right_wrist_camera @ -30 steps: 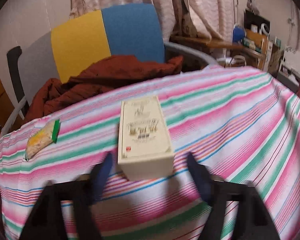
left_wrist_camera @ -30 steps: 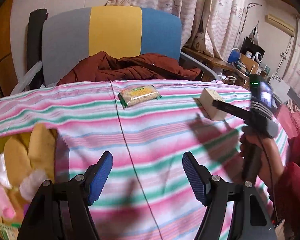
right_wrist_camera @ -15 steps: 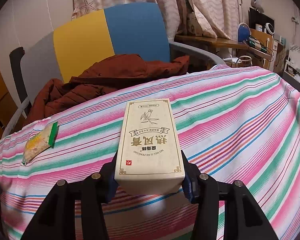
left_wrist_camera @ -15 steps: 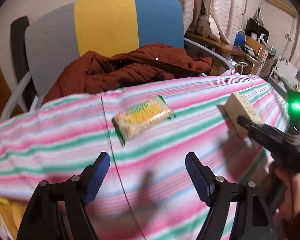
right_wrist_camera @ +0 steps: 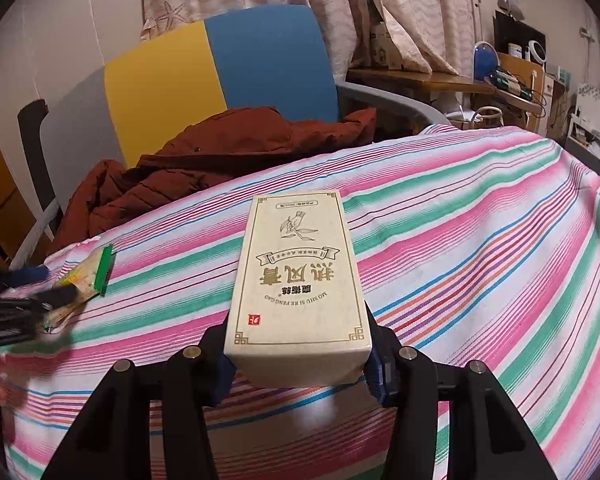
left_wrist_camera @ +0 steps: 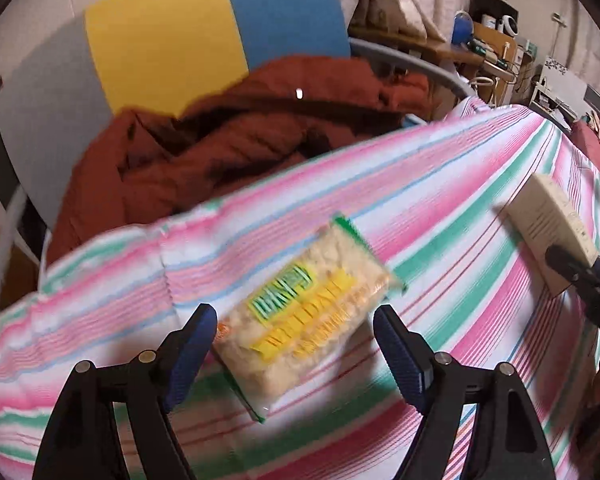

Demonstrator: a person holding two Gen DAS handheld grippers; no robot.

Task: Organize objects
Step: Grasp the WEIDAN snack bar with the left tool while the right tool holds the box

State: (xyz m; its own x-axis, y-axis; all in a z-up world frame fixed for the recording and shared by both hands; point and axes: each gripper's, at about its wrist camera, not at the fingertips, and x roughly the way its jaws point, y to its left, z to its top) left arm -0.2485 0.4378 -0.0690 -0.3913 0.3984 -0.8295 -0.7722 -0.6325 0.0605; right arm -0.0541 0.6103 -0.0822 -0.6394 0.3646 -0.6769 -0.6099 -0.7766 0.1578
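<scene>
A clear packet of dried noodles (left_wrist_camera: 300, 308) with green and yellow print lies on the striped tablecloth (left_wrist_camera: 440, 208). My left gripper (left_wrist_camera: 294, 322) hangs over it, open wide, with the packet between the blue pads (left_wrist_camera: 192, 344); the pads do not press on it. A tall cream box (right_wrist_camera: 296, 272) with gold print is clamped at its near end by my right gripper (right_wrist_camera: 296, 360), which is shut on it. The box (left_wrist_camera: 548, 216) also shows at the right of the left wrist view. In the right wrist view, the packet (right_wrist_camera: 88, 280) and left gripper (right_wrist_camera: 46, 286) sit at the far left.
Behind the table stands a chair (right_wrist_camera: 220, 60) with a grey, yellow and blue back, and a rust-red jacket (right_wrist_camera: 220, 160) is heaped on its seat. A cluttered wooden desk (right_wrist_camera: 500, 84) and curtains (right_wrist_camera: 380, 8) fill the back right. The cloth drops away at the table's far edge.
My left gripper has swung toward the noodle packet and dropped over it, so the packet now lies between its fingers. My right gripper has shut on the cream box and then stayed still.
</scene>
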